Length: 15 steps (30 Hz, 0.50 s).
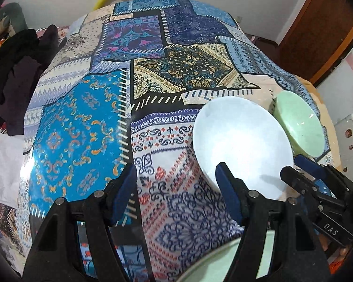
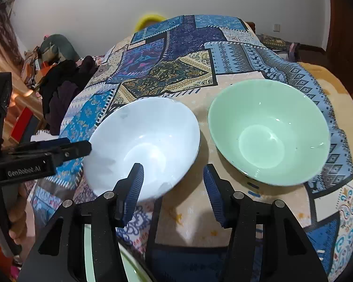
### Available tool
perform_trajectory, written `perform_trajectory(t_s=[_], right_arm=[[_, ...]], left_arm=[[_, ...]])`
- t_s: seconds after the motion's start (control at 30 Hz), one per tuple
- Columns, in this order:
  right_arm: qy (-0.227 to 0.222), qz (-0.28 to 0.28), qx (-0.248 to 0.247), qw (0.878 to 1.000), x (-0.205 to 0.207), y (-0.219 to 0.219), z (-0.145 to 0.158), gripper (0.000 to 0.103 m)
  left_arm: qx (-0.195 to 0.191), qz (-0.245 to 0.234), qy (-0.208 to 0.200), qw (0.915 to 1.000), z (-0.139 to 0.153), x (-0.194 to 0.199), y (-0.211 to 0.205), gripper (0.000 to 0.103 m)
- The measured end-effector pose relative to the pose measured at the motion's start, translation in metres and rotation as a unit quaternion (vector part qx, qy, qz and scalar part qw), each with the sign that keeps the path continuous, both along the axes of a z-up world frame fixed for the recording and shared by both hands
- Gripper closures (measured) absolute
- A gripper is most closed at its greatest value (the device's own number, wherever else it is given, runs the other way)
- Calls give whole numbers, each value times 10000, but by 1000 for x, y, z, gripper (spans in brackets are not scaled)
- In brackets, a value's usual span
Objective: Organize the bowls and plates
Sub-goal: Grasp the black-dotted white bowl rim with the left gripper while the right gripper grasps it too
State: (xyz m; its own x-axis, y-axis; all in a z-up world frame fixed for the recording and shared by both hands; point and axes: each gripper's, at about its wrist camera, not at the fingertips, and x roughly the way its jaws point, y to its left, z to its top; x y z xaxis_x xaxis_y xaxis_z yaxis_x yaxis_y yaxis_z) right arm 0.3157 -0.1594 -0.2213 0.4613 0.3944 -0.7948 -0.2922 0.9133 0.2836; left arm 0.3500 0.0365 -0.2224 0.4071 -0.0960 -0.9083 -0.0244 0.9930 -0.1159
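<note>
Closest to us, at the bottom edge of both views, we see a pale green rim of one more dish; only a curved part of it shows, so we cannot tell if it is a plate or a bowl.

Under everything lies the table, covered with a glossy patchwork cloth in blue, cream and dark navy patterns. It carries two round, smooth bowls that stand upright, just beside each other and not touching. We see nothing inside either one. On the left stands the white bowl, wide and shiny. On the right stands the green bowl, pale mint with a flat round bottom and small reflections of light.

Our left gripper is spread wide; its right blue ribbed finger is in front of the near rim of the white bowl and holds nothing. Our right gripper is also spread; its left finger overlaps the near edge of the white bowl, and the other finger is over the bare cloth between the two bowls.

Dark clothes lie heaped beside the table on the left.
</note>
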Motion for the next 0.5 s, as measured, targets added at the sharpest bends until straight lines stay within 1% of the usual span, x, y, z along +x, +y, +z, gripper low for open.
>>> perform_trajectory(t_s=[0.07, 0.13, 0.17, 0.2, 0.27, 0.33, 0.4, 0.43, 0.5], right_arm=[[72, 42, 22, 10000, 3, 3, -4, 55], [125, 30, 21, 9999, 6, 4, -7, 58], [154, 30, 21, 9999, 8, 4, -9, 60], [191, 32, 44, 9998, 9, 4, -10, 66], [273, 24, 80, 9996, 12, 5, -13, 68], [294, 3, 85, 9995, 14, 5, -15, 70], [300, -33, 89, 9995, 14, 4, -15, 74], [307, -35, 114, 9995, 15, 4, -15, 74], [301, -45, 157, 9994, 15, 2, -15, 76]], left_arm=[[16, -37, 14, 10000, -4, 5, -3, 34], [83, -108, -12, 9999, -7, 9, -7, 34], [115, -139, -22, 9998, -8, 11, -9, 34], [156, -177, -27, 9997, -9, 13, -11, 34], [200, -254, 7, 9995, -13, 16, -16, 34], [223, -267, 36, 9994, -17, 18, -18, 37], [223, -288, 80, 9993, -21, 21, -20, 47], [228, -304, 110, 9992, -23, 22, -22, 50], [232, -347, 134, 9990, -28, 24, -24, 67]])
